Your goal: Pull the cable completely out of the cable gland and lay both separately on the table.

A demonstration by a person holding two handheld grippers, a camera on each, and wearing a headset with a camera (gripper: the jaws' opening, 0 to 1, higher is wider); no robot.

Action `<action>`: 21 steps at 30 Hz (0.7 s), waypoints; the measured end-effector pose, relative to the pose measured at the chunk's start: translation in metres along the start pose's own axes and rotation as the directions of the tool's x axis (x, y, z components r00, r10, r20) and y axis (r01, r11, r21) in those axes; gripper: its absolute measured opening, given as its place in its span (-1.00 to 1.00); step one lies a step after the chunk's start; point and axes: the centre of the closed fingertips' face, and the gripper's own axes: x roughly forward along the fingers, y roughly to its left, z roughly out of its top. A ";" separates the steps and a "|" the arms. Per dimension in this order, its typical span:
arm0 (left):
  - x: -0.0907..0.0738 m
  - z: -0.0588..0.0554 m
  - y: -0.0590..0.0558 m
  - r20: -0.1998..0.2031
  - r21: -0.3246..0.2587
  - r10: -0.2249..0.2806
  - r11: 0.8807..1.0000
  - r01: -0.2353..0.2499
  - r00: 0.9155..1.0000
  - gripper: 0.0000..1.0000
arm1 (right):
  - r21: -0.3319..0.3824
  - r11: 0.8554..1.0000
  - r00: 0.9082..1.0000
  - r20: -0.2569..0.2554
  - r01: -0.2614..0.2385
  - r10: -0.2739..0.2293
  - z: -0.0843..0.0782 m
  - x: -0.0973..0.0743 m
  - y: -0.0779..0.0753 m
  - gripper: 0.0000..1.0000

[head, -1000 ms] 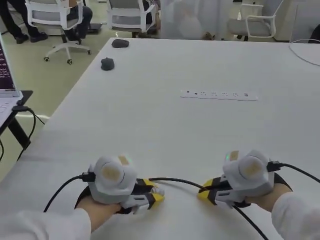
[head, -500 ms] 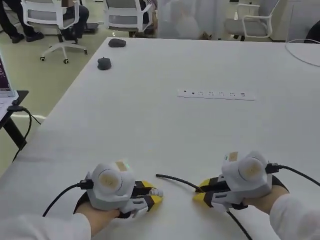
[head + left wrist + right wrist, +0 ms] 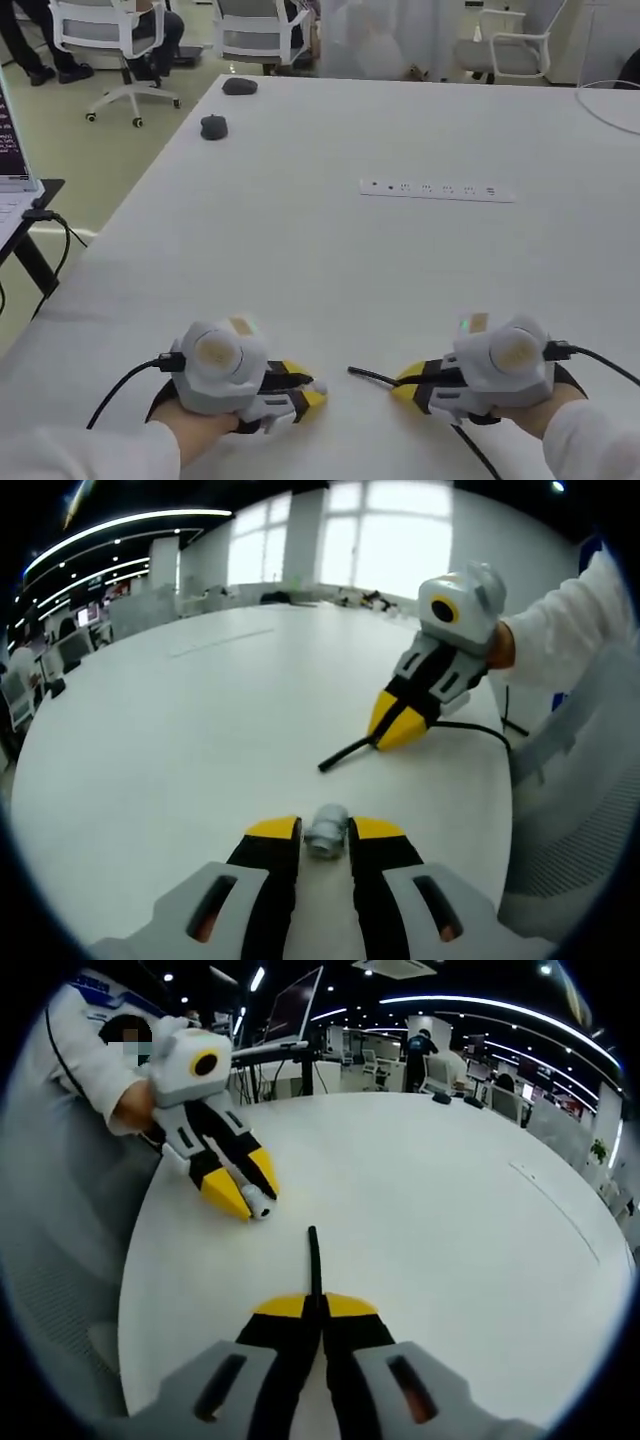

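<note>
Left gripper: jaws are clamping the gland at their tips, just over the table
Right gripper: jaws are pinching the cable; its free end is sticking out ahead, apart from the gland
Handling: gland probably light, hard, slippery, best gripped across its body; cable probably bendy, best held near the end
Axis: cable is running along the right jaws, pointing towards the left gripper

Bare tabletop lies ahead of left gripper and right gripper, up to a power strip and two mice.
</note>
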 end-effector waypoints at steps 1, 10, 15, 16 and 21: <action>-0.001 0.000 0.001 0.000 0.001 0.002 1.000 -0.002 1.000 -0.58 | 0.006 1.000 1.000 0.004 0.002 -0.002 0.000 0.000 0.000 -0.92; -0.033 0.020 0.008 0.059 0.035 -0.057 0.998 0.055 0.997 -0.08 | 0.029 1.000 1.000 0.003 0.008 -0.008 0.000 0.000 -0.001 -0.93; -0.073 0.027 0.029 0.086 0.043 -0.048 0.998 0.044 0.995 0.16 | 0.049 0.999 1.000 0.008 0.008 -0.008 0.000 0.001 -0.002 -0.93; -0.079 0.029 0.033 0.094 0.035 -0.041 0.999 0.037 0.995 0.19 | 0.054 0.999 1.000 0.009 0.009 -0.010 0.001 0.001 -0.001 -0.93; -0.116 0.032 0.050 0.130 0.011 0.010 1.000 -0.012 0.991 0.27 | 0.065 0.998 1.000 0.001 0.015 -0.015 0.001 0.002 -0.002 -0.93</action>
